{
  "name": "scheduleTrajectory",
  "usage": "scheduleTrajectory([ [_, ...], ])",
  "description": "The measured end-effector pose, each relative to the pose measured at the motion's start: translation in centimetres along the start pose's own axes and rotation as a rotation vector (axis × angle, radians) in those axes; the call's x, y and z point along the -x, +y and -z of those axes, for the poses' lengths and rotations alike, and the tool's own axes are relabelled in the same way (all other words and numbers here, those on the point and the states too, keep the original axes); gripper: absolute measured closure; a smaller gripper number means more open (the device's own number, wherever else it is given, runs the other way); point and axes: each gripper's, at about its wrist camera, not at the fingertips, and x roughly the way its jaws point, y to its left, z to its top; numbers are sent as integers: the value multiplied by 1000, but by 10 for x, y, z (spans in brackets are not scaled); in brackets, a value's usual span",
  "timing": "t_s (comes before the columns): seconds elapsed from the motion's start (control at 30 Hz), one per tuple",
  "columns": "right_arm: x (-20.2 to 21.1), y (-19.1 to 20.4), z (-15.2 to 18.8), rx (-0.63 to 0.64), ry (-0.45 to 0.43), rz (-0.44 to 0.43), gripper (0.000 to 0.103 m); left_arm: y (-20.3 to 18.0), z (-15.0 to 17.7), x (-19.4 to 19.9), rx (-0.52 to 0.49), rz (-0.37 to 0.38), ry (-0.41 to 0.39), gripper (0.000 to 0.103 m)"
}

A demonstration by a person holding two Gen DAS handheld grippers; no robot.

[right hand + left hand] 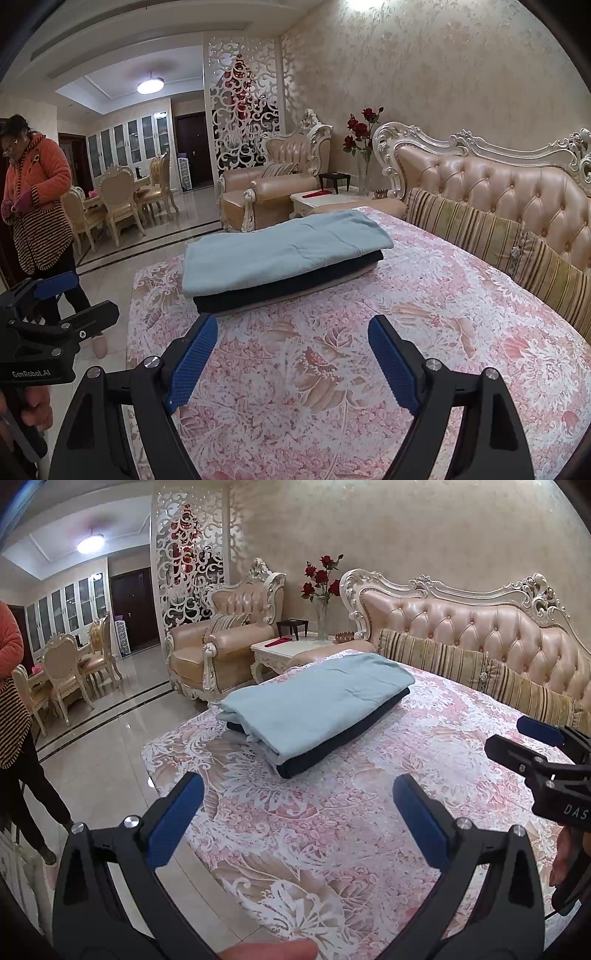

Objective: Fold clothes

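Note:
A stack of folded clothes lies on the pink floral cover [314, 812] of the sofa seat. A light blue garment [317, 701] [288, 247] is on top, a dark navy one [332, 749] [280, 288] lies under it, and a pale beige piece [295, 297] shows at the bottom. My left gripper [297, 790] is open and empty, hovering short of the stack. My right gripper [291, 332] is also open and empty, just in front of the stack's near edge. Each gripper shows in the other's view: the right one [517, 738] at the right edge, the left one [81, 295] at the left edge.
Striped bolster cushions [461, 664] line the tufted sofa back [480, 627]. Beyond the seat stand a white side table [291, 650] with a vase of red roses [323, 579] and an armchair [221, 642]. A person in an orange jacket [37, 192] stands on the tiled floor at left.

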Motion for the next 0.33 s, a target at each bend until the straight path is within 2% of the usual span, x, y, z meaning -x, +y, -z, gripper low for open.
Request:
scheduleTrajectory([
  [0.33, -1, 2, 3, 1, 10, -4, 18, 0, 0, 1, 5, -5, -14, 1],
])
